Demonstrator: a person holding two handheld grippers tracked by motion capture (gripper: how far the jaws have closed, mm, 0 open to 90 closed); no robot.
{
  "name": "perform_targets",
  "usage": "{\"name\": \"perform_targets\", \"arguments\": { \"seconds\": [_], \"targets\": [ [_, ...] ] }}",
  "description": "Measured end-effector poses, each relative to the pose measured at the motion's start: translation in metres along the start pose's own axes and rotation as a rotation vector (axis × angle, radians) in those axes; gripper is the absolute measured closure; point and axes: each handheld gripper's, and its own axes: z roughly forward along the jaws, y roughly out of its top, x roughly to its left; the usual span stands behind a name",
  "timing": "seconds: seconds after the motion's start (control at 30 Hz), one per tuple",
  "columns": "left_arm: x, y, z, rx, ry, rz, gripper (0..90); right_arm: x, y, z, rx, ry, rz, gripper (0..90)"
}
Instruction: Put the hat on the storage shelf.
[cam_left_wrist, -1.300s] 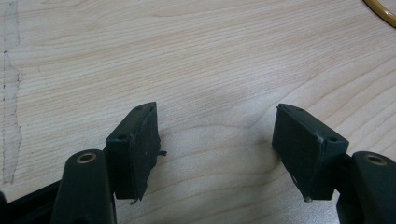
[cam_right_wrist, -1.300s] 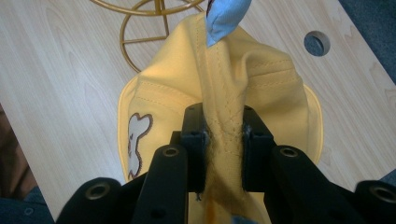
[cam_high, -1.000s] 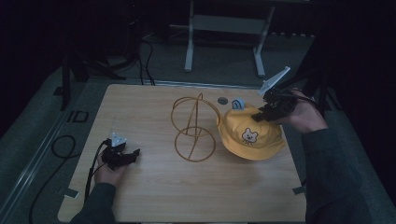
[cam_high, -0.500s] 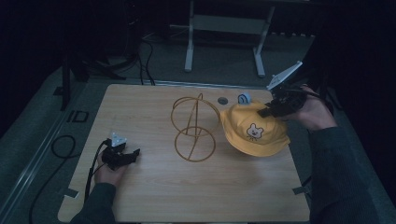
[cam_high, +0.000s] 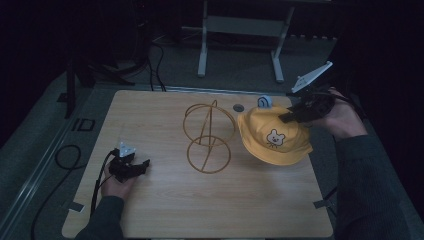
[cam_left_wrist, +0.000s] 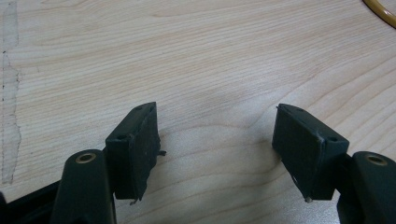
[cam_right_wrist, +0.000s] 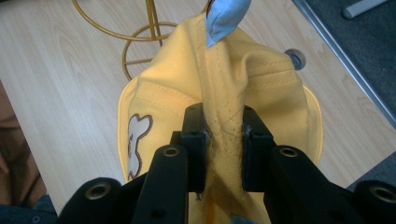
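A yellow bucket hat (cam_high: 272, 135) with a small bear face on its front hangs lifted at the table's right side, its brim drooping toward the wood. My right gripper (cam_high: 286, 119) is shut on the crown of the yellow hat (cam_right_wrist: 224, 102), pinching a fold of fabric between its pads. A gold wire hat stand (cam_high: 208, 136) of rings and a post stands at the table's middle, just left of the hat. My left gripper (cam_high: 143, 165) rests low at the front left of the table, jaws open with bare wood between its fingers (cam_left_wrist: 135, 144).
A light blue tab (cam_right_wrist: 225, 16) sticks up from the hat's top. A small round grey piece (cam_high: 238, 107) lies on the table (cam_high: 165, 210) behind the stand. A white frame (cam_high: 240, 30) stands on the floor beyond the far edge. Cables trail at the left.
My right gripper has risen with the hat, lifting it off the table and tilting it up. The left hand has stayed put.
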Motion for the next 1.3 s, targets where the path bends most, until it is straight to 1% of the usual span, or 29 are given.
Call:
{"name": "perform_targets", "arguments": {
  "seconds": [0.1,0.27,0.4,0.53,0.7,0.93,1.07,1.3],
  "targets": [
    [0.000,0.000,0.000,0.000,0.000,0.000,31.7,-0.001,-0.001,-0.001,-0.012,0.011,0.000,76.0],
    [0.000,0.000,0.000,0.000,0.000,0.000,31.7,-0.001,-0.001,-0.003,-0.018,0.014,0.005,76.0],
    [0.000,0.000,0.000,0.000,0.000,-0.001,31.7,-0.003,-0.001,-0.006,-0.040,0.025,0.006,76.1],
    [0.000,0.000,0.000,-0.001,0.000,-0.001,31.7,-0.004,-0.002,-0.007,-0.046,0.023,0.008,76.1],
    [0.000,0.000,0.000,0.000,0.000,0.000,31.7,-0.006,-0.003,-0.012,-0.069,0.026,0.016,76.1],
    [0.000,0.000,0.000,0.000,0.000,-0.001,31.7,-0.007,-0.003,-0.014,-0.078,0.026,0.022,76.2],
    [0.000,0.000,0.000,-0.001,0.000,-0.001,31.7,-0.008,-0.003,-0.017,-0.103,0.040,0.024,76.2],
    [0.000,0.000,0.000,0.000,0.000,0.000,31.7,-0.008,-0.001,-0.019,-0.112,0.042,0.028,76.3]
  ]
}}
